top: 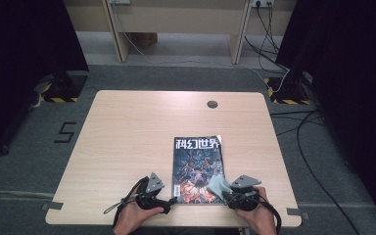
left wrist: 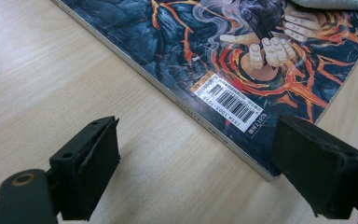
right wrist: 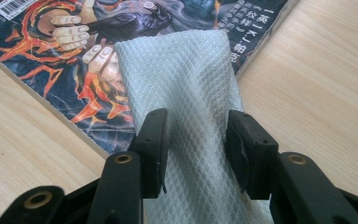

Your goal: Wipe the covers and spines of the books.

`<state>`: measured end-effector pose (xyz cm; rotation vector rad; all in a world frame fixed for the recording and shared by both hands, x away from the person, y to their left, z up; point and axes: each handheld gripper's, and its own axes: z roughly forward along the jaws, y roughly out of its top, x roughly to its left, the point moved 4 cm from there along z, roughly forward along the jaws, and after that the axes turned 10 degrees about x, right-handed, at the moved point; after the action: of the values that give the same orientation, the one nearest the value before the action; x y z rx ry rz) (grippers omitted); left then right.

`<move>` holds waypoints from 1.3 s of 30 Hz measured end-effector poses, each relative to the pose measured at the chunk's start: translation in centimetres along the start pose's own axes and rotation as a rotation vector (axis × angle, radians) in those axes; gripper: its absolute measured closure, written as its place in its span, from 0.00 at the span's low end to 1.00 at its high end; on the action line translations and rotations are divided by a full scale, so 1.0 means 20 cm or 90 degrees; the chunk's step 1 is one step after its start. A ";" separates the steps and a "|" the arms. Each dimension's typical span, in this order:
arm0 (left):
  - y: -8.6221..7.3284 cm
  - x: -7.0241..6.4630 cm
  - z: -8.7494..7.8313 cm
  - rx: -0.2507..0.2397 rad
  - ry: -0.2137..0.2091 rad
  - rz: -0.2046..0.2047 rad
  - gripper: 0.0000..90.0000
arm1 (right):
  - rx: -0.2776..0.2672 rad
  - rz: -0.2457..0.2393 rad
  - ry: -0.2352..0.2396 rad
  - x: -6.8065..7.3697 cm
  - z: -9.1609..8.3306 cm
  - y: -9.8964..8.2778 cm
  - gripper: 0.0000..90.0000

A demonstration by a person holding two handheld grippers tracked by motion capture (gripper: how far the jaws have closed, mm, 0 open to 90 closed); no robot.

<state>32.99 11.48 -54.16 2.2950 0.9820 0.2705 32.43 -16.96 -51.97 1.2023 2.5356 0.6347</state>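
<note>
Right gripper view: your right gripper pinches the grey cloth, the magazine running toward eleven o'clock; left gripper gapes empty by its spine.

magazine cover title: 科幻世界 | barcode label on cover: ISSN digits too small to read surely | floor mark: 5

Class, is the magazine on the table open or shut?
Shut: the magazine lies flat with its cover up and its spine edge closed.
</note>
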 end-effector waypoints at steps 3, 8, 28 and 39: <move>0.00 0.00 0.00 0.003 -0.003 0.002 0.16 | 0.011 -0.037 -0.030 0.04 0.00 0.02 0.69; 0.00 0.00 0.00 0.001 -0.003 -0.002 0.15 | 0.010 -0.057 -0.009 0.08 0.00 0.03 0.69; 0.00 0.01 0.01 -0.001 -0.014 -0.009 0.15 | 0.039 -0.027 -0.056 -0.17 0.15 0.30 0.67; 0.00 0.01 0.01 -0.001 -0.015 -0.008 0.15 | 0.054 0.000 -0.121 -0.34 0.30 0.55 0.68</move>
<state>33.17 11.57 -54.30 2.2843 0.9836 0.2381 46.55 -14.51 -51.44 1.2284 2.4243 0.3953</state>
